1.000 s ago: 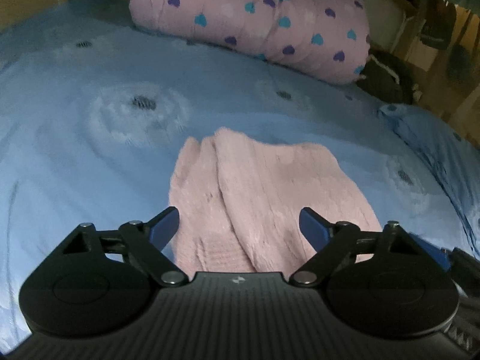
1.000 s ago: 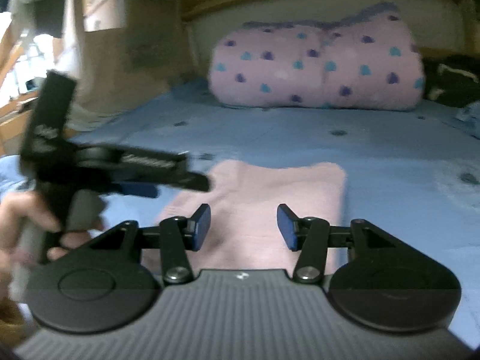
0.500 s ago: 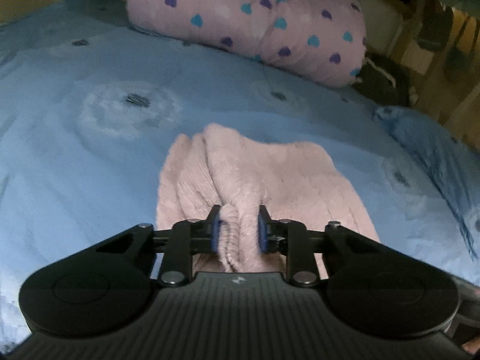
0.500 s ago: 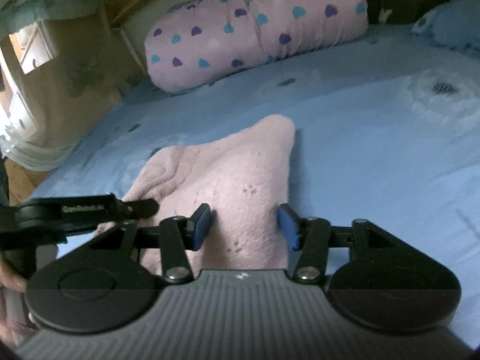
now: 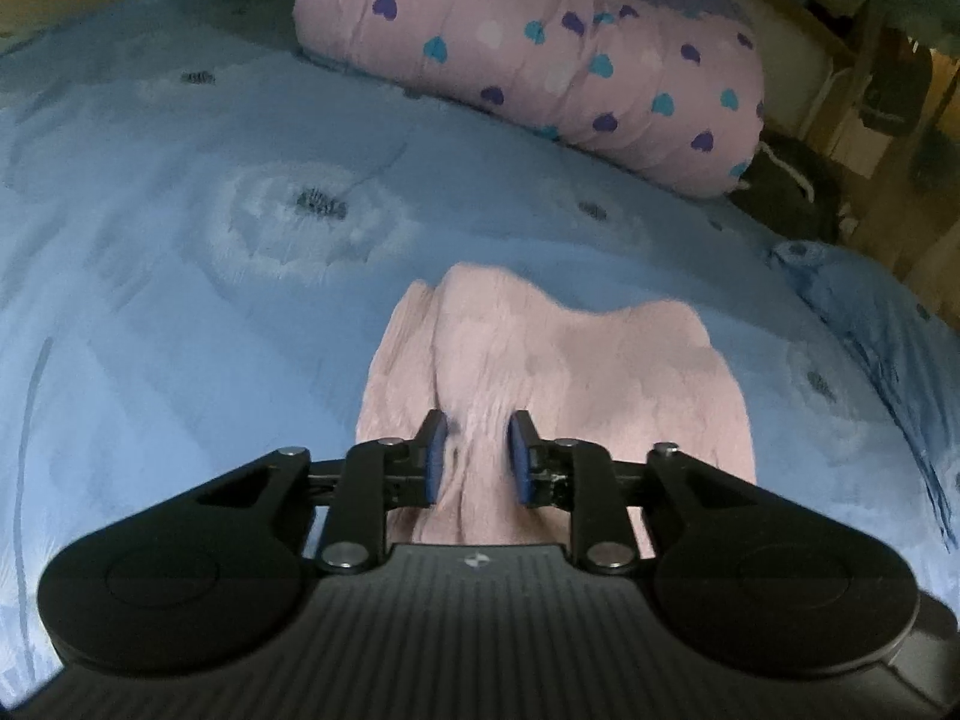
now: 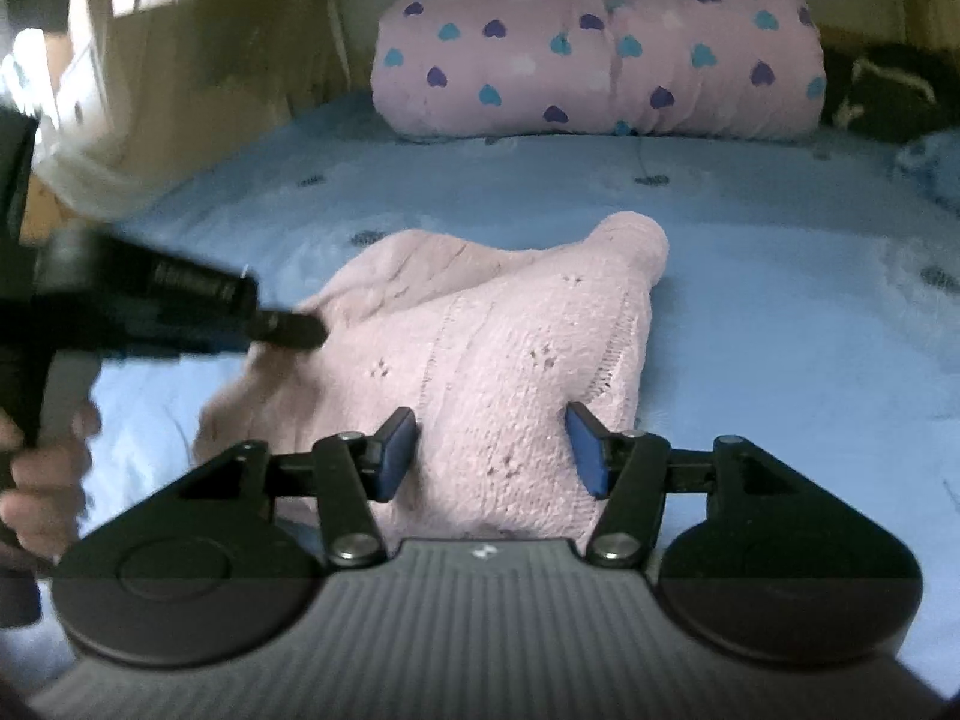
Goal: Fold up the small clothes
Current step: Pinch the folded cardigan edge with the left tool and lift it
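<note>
where blue bedsheet [image 5: 180,330] spreads, heart-print quilt [image 5: 540,54] rests.

left gripper [image 5: 477,456]: blue-padded jaws drawn close, pinching a raised fold of the pink knitted garment [image 5: 576,372] | right gripper [image 6: 491,450]: jaws spread wide, straddling the garment's near edge, pads apart from the fabric | left hand [image 6: 42,480]: wrapped round its gripper's handle, blurred, at the right view's left edge
</note>
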Demonstrator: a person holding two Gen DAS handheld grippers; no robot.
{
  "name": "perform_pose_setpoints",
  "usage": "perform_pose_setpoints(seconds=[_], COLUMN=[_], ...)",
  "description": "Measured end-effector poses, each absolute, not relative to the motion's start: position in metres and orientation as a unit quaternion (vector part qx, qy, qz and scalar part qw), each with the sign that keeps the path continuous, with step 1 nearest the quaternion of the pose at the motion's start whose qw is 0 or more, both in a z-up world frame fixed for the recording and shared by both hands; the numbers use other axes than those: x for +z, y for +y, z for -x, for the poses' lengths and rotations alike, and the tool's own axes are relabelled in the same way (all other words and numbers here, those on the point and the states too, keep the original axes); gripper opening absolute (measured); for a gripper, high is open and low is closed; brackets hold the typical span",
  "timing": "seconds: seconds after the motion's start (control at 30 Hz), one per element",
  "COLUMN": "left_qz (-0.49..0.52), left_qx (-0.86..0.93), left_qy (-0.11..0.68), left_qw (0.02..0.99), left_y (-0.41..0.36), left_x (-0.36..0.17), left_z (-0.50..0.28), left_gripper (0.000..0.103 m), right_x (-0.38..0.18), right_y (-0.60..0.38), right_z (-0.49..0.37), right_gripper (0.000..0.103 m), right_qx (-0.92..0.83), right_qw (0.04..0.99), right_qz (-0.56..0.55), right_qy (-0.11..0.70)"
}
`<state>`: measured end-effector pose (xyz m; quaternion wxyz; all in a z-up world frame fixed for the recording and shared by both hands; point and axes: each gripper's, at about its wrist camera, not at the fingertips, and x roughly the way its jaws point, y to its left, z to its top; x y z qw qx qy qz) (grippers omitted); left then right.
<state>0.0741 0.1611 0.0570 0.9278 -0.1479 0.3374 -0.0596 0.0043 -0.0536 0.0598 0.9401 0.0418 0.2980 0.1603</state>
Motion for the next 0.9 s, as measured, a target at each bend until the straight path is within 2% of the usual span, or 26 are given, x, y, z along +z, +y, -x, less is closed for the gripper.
perform_pose_setpoints(seconds=[0.17,0.27,0.43,0.5,0.53,0.57,0.63,0.77,0.9], left_qz=[0.161,0.17,0.183,0.178,0.169,0.163,0.163,0.121,0.124], left_qx=[-0.051,-0.044,-0.047,-0.044,-0.037,-0.035,-0.029,0.017,0.013], left_qy=[0.324,0.319,0.324,0.332,0.337,0.339,0.339,0.334,0.343], left_qw=[0.931,0.931,0.927,0.925,0.926,0.926,0.926,0.935,0.931], left_y=[0.155,0.151,0.147,0.146,0.147,0.15,0.161,0.174,0.178], left_x=[0.057,0.055,0.043,0.038,0.037,0.038,0.045,0.048,0.039], left_z=[-0.095,-0.109,-0.126,-0.129,-0.129,-0.13,-0.13,-0.127,-0.128], left_gripper=[0.059,0.065,0.066,0.047,0.025,0.019,0.016,0.016,0.017], right_x=[0.064,0.067,0.069,0.068,0.066,0.066,0.063,0.056,0.047], right_y=[-0.058,-0.068,-0.09,-0.101,-0.105,-0.11,-0.116,-0.124,-0.118], right_z=[-0.003,-0.004,-0.004,-0.006,-0.007,-0.008,-0.008,-0.012,-0.012], right_gripper=[0.058,0.058,0.058,0.058,0.058,0.058,0.058,0.058,0.058], right_qx=[0.156,0.159,0.156,0.153,0.15,0.149,0.148,0.144,0.154], right_qw=[0.938,0.935,0.932,0.929,0.928,0.927,0.927,0.922,0.918], right_qz=[-0.051,-0.076,-0.138,-0.165,-0.175,-0.183,-0.195,-0.222,-0.225], right_qy=[0.306,0.308,0.297,0.293,0.293,0.292,0.286,0.282,0.287])
